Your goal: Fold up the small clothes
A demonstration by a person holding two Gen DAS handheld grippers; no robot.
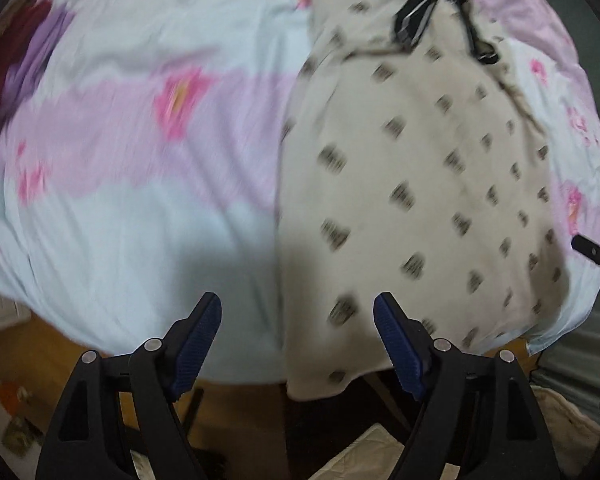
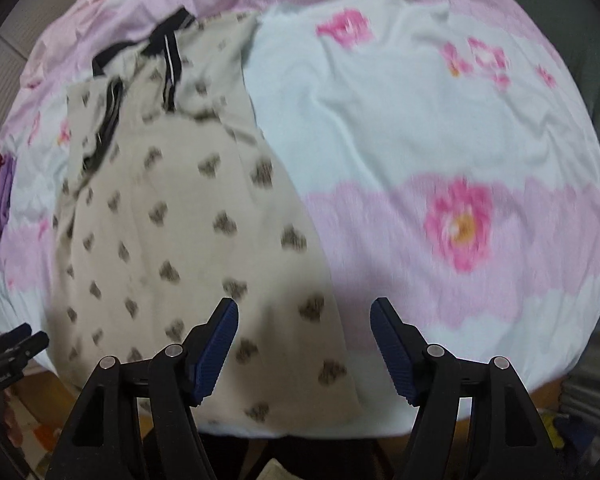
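A beige garment (image 1: 420,168) with small dark prints and black trim lies flat on the flowered bed sheet (image 1: 120,200), folded lengthwise into a long strip; its near end hangs over the bed's edge. In the right wrist view the same garment (image 2: 172,208) lies left of centre. My left gripper (image 1: 298,312) hovers open above the bed's near edge, by the garment's left side, with nothing between its fingers. Above the garment's right edge my right gripper (image 2: 304,316) is open and empty too. The tip of the right gripper (image 1: 594,254) shows at the far right of the left wrist view.
Dark red and purple clothes (image 1: 16,60) lie at the bed's left side. Below the near bed edge a wooden floor (image 1: 32,352) shows, with a beige thing (image 1: 560,412) at the lower right. The left gripper's tip (image 2: 12,344) shows at the right wrist view's lower left.
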